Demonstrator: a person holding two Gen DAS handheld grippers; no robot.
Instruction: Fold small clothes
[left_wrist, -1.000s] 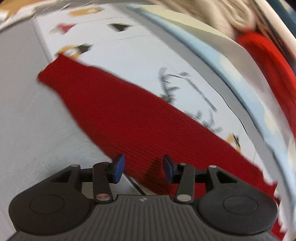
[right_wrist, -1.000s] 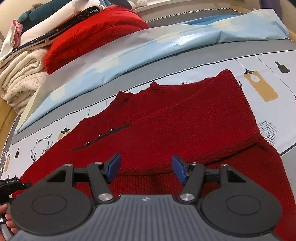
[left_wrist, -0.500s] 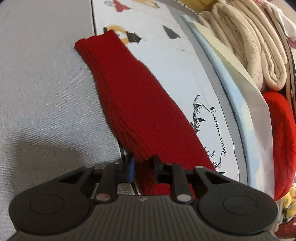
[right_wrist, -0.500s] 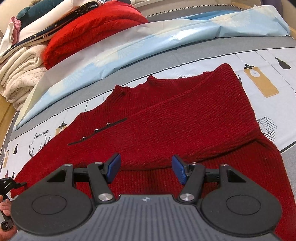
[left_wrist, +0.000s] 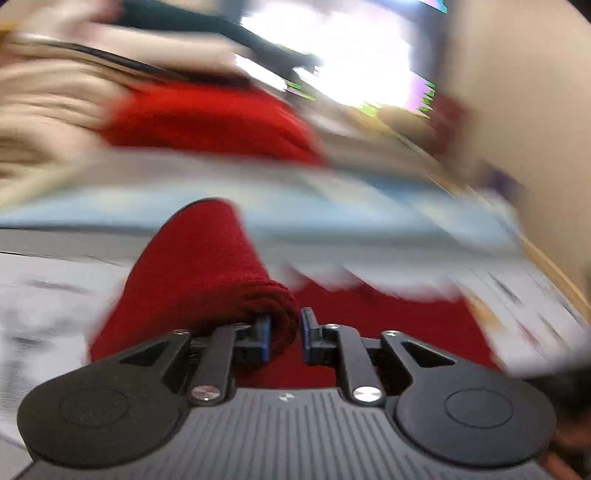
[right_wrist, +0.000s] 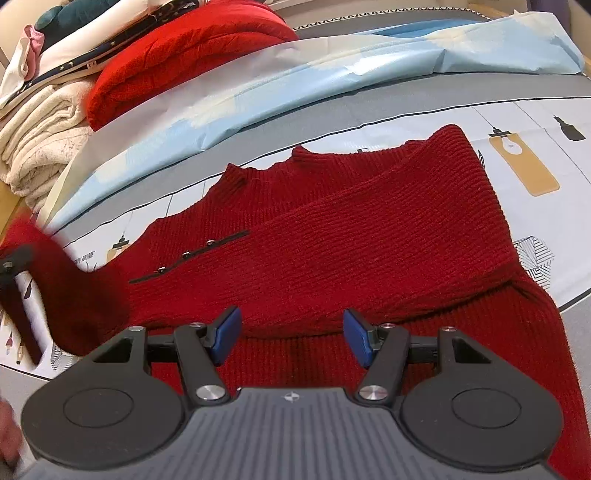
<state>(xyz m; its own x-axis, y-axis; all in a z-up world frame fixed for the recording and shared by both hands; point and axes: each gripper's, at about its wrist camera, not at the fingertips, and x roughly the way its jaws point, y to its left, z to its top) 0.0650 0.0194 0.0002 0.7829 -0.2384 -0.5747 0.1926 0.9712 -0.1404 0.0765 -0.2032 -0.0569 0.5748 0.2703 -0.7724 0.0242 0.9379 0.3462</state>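
A dark red knit sweater (right_wrist: 351, 236) lies flat on the printed cover, with its right sleeve (right_wrist: 388, 199) folded across the chest. My left gripper (left_wrist: 284, 325) is shut on the other sleeve (left_wrist: 199, 266), which rises in a curled hump off the cover; this view is heavily blurred. In the right wrist view the raised sleeve (right_wrist: 55, 280) and part of the left gripper (right_wrist: 11, 266) appear blurred at the left edge. My right gripper (right_wrist: 291, 328) hangs open just above the sweater's lower body, with nothing between its blue pads (right_wrist: 225, 328).
A pale blue sheet (right_wrist: 295, 74) lies across the back of the printed cover (right_wrist: 517, 122). Behind it at the left is a pile of folded clothes: a bright red knit (right_wrist: 177, 55), cream towels (right_wrist: 40, 140) and others on top.
The left gripper shut on the flat-lying sleeve, then lifted it and swung it toward the sweater's body while rolling. The right gripper stayed where it was, open.
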